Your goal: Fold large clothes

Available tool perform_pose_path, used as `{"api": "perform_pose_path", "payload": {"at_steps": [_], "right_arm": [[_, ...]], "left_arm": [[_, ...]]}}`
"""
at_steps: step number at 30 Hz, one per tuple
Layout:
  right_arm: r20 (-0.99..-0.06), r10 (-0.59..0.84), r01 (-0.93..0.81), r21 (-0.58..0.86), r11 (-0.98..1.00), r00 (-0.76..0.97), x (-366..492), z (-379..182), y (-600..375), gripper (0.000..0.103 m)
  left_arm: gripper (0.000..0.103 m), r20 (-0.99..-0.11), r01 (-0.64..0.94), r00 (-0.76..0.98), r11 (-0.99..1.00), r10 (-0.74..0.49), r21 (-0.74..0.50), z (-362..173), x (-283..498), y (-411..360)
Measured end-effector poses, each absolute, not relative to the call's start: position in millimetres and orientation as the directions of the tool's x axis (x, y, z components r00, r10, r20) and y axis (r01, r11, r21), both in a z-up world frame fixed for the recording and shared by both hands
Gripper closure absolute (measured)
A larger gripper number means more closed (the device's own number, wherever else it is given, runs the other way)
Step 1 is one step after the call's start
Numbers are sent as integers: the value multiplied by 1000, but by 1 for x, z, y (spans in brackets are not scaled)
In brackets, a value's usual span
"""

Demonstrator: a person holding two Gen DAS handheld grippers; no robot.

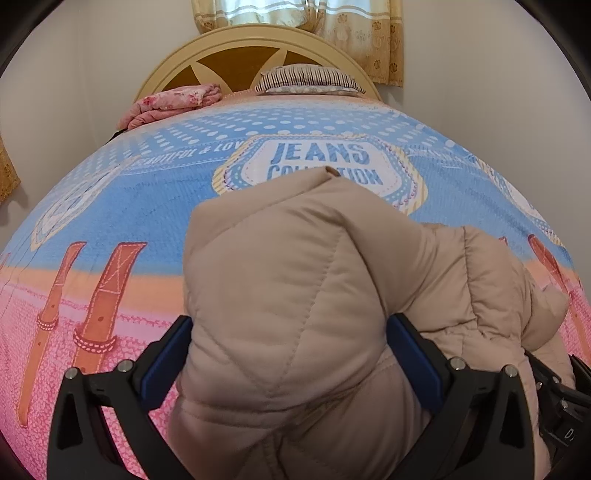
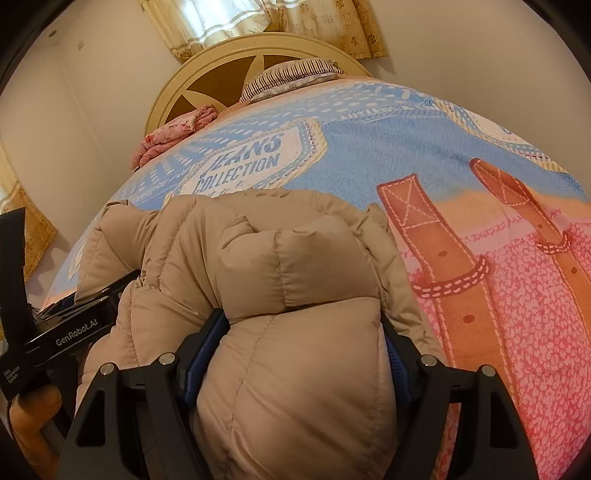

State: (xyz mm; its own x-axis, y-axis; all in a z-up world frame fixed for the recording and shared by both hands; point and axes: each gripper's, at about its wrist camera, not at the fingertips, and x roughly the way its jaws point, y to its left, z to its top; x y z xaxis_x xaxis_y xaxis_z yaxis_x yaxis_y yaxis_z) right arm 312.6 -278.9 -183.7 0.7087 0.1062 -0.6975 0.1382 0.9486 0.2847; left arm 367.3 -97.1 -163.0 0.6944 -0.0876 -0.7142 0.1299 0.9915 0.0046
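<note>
My left gripper [image 1: 290, 363] has a thick fold of the jacket [image 1: 295, 295] clamped between its two blue pads [image 1: 164, 363]; the padding bulges so far over them that I cannot see the pad faces or how much cloth is caught. My right gripper [image 2: 301, 360] is the same: its fingers squeeze another puffy roll of the jacket [image 2: 280, 266], and the near part of that bundle runs off the bottom of the view. One jacket, beige, quilted in stitched panels, soft and bulky, bunched on the near half of the bed [image 1: 129, 229]. Its sleeves and hem are hidden in the heap, probably folded under. The bedspread is blue with white dots, pink nearer me, printed with brown straps and a "JEANS COLLECTION" badge partly covered by the jacket. At the far end lie one striped pillow [image 1: 306, 77] and, to its left, one folded pink floral blanket [image 1: 173, 101], against a rounded cream headboard [image 1: 166, 70]. Curtains [image 1: 354, 33] hang above, cut off at the top.
</note>
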Motion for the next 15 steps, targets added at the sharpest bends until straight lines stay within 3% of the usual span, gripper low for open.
{"api": "perform_pose_path", "payload": {"at_steps": [15], "right_arm": [[-707, 126, 137, 303, 943, 696, 317, -187, -282, 26]], "left_arm": [[0, -739, 138, 666, 990, -101, -11, -168, 375, -99]]}}
